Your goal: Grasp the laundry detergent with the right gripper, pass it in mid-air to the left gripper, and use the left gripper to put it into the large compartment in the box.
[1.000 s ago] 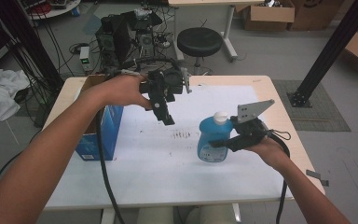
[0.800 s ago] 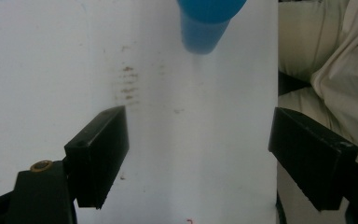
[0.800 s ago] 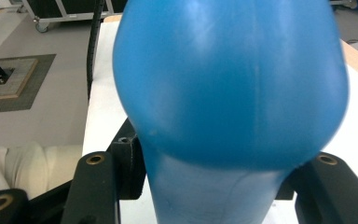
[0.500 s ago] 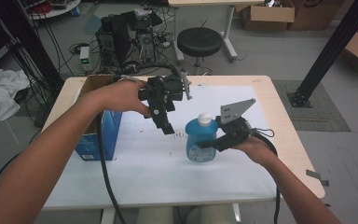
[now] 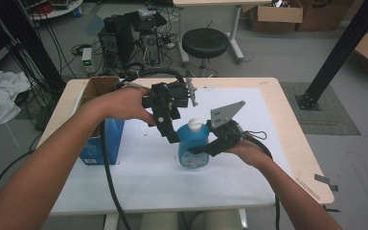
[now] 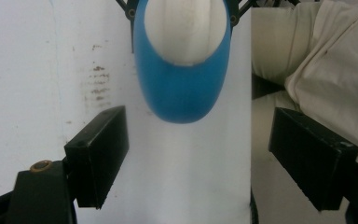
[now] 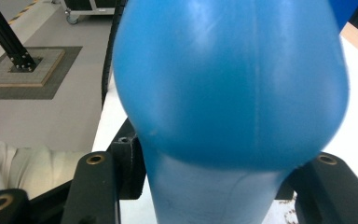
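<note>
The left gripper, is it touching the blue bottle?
Apart. In the left gripper view, the left gripper is open, and white table shows between it and the blue bottle.

In the right gripper view the blue bottle (image 7: 228,93) swells between the jaws, hiding their tips, and the top edge cuts off its cap. In the left gripper view, beyond the open jaws, the top edge crops its white cap (image 6: 185,28).
</note>
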The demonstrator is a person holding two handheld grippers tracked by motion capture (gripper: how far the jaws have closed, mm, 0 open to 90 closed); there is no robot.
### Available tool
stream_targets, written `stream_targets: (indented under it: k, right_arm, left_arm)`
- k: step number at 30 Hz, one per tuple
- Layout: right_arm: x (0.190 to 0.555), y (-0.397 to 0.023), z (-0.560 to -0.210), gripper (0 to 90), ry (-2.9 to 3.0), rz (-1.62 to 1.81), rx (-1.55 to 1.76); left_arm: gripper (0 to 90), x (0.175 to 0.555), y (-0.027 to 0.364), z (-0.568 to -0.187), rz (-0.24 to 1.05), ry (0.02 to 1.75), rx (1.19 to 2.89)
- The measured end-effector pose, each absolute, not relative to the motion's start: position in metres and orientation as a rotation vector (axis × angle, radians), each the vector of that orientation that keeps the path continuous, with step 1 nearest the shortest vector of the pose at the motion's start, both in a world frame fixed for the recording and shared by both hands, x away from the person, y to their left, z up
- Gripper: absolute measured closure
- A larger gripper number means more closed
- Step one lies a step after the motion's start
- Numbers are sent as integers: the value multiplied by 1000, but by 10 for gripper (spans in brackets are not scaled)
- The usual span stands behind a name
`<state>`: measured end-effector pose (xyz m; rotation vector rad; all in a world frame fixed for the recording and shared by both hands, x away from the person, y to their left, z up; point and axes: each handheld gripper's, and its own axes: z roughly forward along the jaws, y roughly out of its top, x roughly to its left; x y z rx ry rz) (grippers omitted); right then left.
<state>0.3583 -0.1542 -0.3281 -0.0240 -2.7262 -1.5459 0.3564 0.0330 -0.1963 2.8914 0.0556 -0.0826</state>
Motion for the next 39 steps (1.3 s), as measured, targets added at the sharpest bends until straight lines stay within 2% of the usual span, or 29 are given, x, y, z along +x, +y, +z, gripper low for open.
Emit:
stream_targets:
  k: [19,39]
  right_arm:
    - [360,-134,-327,442,-2724,-1539,27]
    - [360,-126,-320,441,-2723,-1554,45]
  left_arm:
    - [203,357,24,-194,-62,80,2908]
    - [208,361,18,-212,-72,88,2892]
